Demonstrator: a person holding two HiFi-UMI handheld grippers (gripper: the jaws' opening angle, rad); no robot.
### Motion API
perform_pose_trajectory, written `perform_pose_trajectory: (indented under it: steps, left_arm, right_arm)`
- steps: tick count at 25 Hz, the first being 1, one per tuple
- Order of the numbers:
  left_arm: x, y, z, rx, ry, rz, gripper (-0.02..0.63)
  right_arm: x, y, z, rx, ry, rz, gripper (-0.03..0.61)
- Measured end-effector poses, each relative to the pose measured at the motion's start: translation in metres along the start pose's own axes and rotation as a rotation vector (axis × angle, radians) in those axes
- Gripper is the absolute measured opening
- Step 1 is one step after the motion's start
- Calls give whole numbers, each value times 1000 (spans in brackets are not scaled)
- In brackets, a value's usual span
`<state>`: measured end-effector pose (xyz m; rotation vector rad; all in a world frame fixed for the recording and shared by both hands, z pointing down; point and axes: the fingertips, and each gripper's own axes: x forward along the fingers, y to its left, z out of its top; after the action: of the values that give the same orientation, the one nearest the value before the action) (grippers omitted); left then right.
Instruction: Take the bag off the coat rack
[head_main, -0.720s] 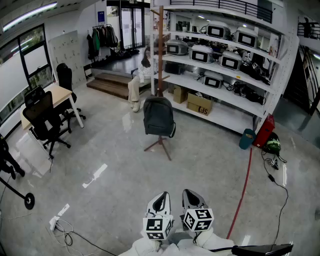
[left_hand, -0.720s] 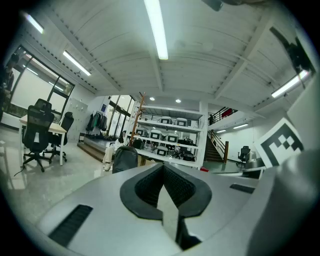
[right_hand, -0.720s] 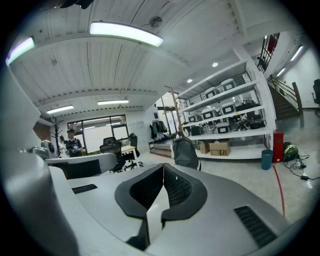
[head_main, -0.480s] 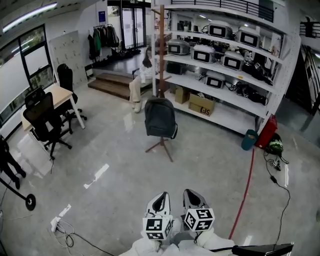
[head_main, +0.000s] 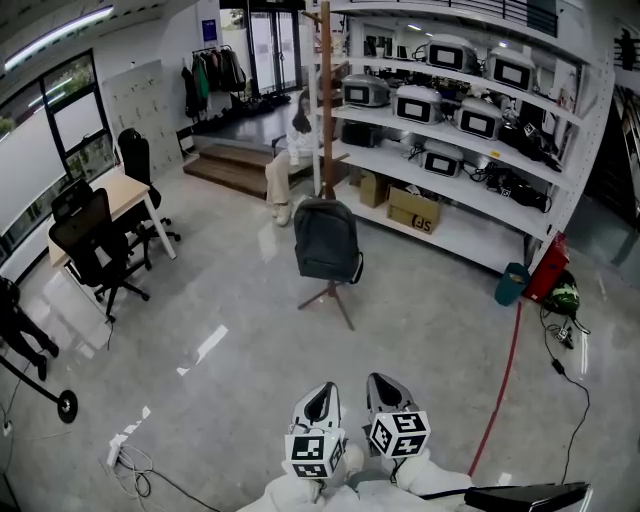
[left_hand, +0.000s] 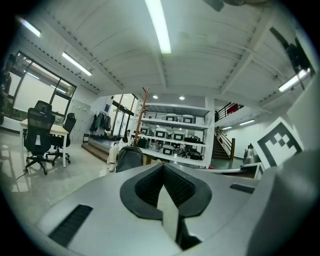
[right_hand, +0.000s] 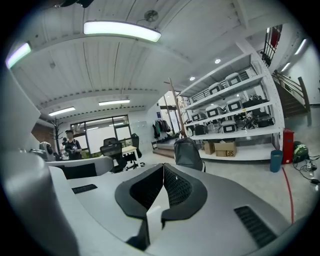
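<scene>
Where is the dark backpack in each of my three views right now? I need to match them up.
Head view: backpack upper centre, on the coat rack.
Left gripper view: left of centre, slightly below the middle.
Right gripper view: just right of centre.
Shared landmark: the white shelving behind it, to its right in every view.

A glossy grey floor (head_main: 230, 300) is spread ahead of the left claw (head_main: 322, 390). White shelving (head_main: 470, 240) is seen far ahead of the right claw (head_main: 380, 382). A desk (head_main: 115, 192), a black chair (head_main: 95, 240) and windows (head_main: 75, 110) are placed far left.
</scene>
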<state>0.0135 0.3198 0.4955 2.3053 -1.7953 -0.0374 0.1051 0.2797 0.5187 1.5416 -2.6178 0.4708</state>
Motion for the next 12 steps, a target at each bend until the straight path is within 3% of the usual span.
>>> perform_pose_trajectory:
  steps: [12]
  left_arm:
    - [63, 16, 8, -9, 6, 26, 2]
  right_arm:
    - [54, -38, 18, 17, 8, -5, 12]
